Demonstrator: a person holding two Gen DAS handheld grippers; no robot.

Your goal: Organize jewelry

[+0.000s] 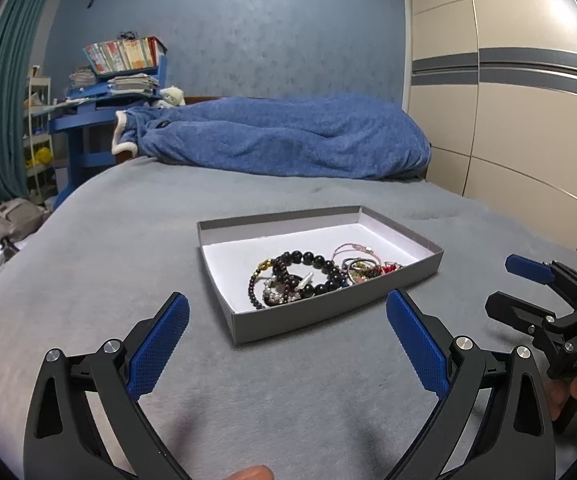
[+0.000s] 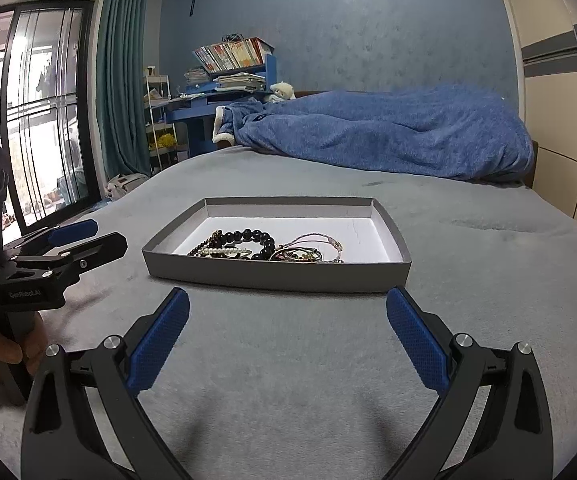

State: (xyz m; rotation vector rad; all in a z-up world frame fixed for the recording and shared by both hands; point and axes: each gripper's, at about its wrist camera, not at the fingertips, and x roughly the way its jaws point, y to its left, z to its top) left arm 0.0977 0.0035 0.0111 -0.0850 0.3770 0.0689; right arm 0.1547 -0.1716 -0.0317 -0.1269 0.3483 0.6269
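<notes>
While both tools hang back from the work, the jewelry [image 1: 304, 276] lies in a tangled heap inside a shallow grey box [image 1: 328, 316] that sits on the grey bed [image 1: 128, 240]. The heap gathers toward the near half of the box, leaving its far white floor bare. A string of large black beads [image 1: 320, 264] loops around smaller dark beads, a pale pearl strand [image 2: 224, 250] shows beside it, and thin pink cords with small rings [image 1: 354, 256] lie to the right, touching the beads.

The left hand-held gripper [image 1: 288, 336] has its blue pads spread wide with nothing between them, just short of the near wall of the box. The right hand-held gripper [image 2: 288, 336] is likewise spread apart and empty, facing the box's long side.

My reading is that sorting has not begun: this is the approach. The next move likely calls for one tool to reach over the wall and pinch a single piece, probably the black beads on top, while the other steadies the light box. Snagged cords may lift along with whatever is drawn out.
</notes>
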